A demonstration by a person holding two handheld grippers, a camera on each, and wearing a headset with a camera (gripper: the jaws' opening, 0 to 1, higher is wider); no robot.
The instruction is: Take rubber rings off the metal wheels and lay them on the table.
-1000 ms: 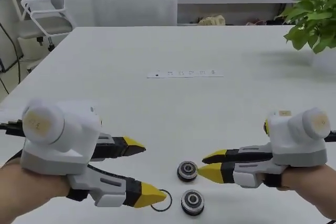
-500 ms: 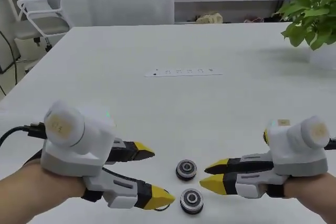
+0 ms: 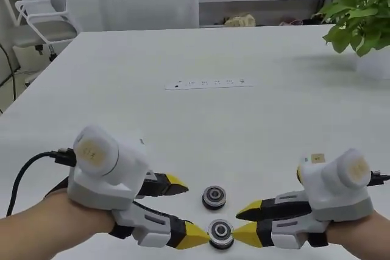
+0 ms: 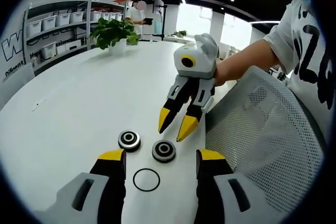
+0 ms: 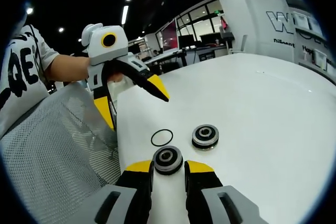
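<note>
Two metal wheels with black rubber rims lie on the white table (image 3: 201, 120): a far wheel (image 3: 214, 196) and a near wheel (image 3: 220, 234). My left gripper (image 3: 192, 211) is open wide, its lower fingertip just left of the near wheel. My right gripper (image 3: 239, 223) is open, and its tips come at the same wheel from the right. In the right gripper view the near wheel (image 5: 168, 159) sits right at my jaw tips, with the far wheel (image 5: 205, 136) beyond. A loose black rubber ring (image 4: 146, 179) lies flat on the table between my left jaws.
A white power strip (image 3: 209, 83) lies mid-table. A potted green plant (image 3: 359, 16) stands at the far right. A mesh-backed chair (image 4: 262, 129) is close to the table's near edge. More chairs and shelves stand behind the table.
Both grippers have closed in on the near wheel, the left one moving right and the right one moving left and down. The loose ring has gone behind my left lower jaw in the head view.
</note>
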